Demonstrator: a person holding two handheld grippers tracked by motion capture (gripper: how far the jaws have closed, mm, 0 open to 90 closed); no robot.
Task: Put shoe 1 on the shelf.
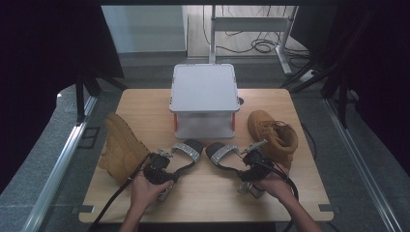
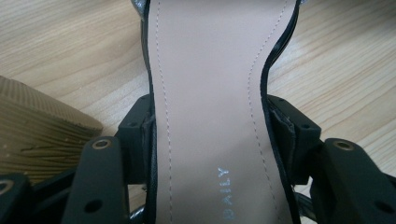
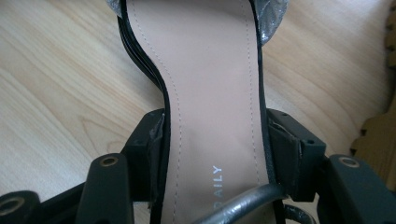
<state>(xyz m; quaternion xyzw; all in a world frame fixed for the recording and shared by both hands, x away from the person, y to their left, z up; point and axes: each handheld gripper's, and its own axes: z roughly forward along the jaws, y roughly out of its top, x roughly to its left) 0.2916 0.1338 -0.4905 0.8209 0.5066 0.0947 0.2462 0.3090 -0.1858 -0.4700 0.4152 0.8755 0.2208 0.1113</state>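
Two black sandals with tan insoles and glittery silver toe straps lie on the wooden table [image 1: 193, 198], toes pointing at the white box. My left gripper [image 1: 170, 164] [image 2: 210, 135] is shut on the left sandal [image 1: 187, 150] [image 2: 205, 70]; its pads squeeze the narrow waist of the sole from both sides. In the same way, my right gripper [image 1: 240, 164] [image 3: 215, 144] is shut on the right sandal [image 1: 222, 153] [image 3: 210, 70]. A thin black strap [image 3: 243, 203] curls over that sandal's heel. A hand holds each gripper near the table's front edge.
A white lidded box [image 1: 204, 99] stands at the back middle of the table. One tan boot [image 1: 121, 147] lies on its side at the left, its sole [image 2: 32, 126] close to my left gripper. Another tan boot [image 1: 273, 135] stands at the right, beside my right gripper.
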